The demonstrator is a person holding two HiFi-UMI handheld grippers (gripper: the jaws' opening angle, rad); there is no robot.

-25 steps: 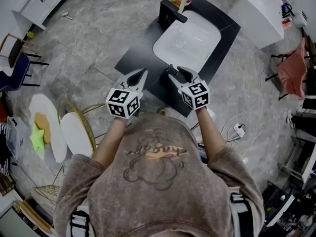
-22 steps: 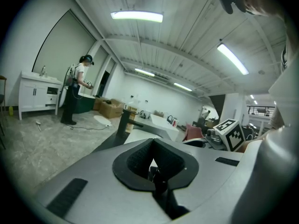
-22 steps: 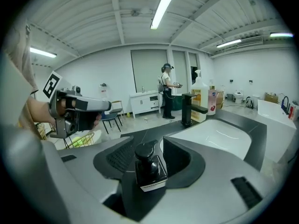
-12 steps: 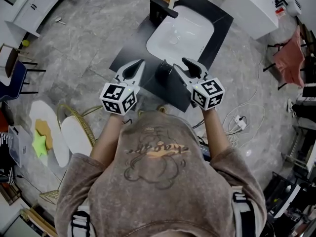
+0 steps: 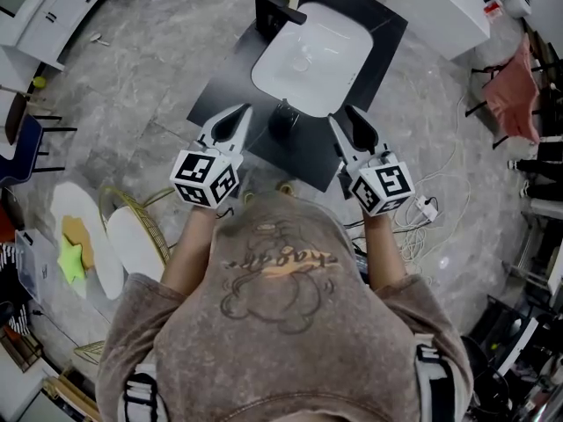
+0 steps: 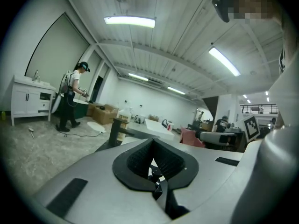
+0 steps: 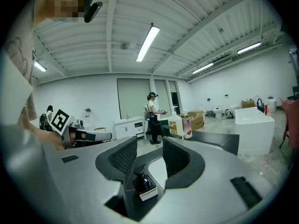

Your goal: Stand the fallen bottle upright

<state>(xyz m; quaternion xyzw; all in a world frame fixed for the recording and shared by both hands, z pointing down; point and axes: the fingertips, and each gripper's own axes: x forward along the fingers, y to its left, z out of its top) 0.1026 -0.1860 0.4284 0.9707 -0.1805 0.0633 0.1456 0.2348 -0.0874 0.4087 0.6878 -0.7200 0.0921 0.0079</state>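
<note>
Black counter is shown in the head view. A dark bottle at the basin's near rim is flanked by left gripper and right gripper; lying or standing cannot be told. In the left gripper view the jaws are pressed together, empty, presumably kept spare. In the right gripper view the jaws, which have just been closing, are held part-open on nothing, likely readied for that bottle.
</note>
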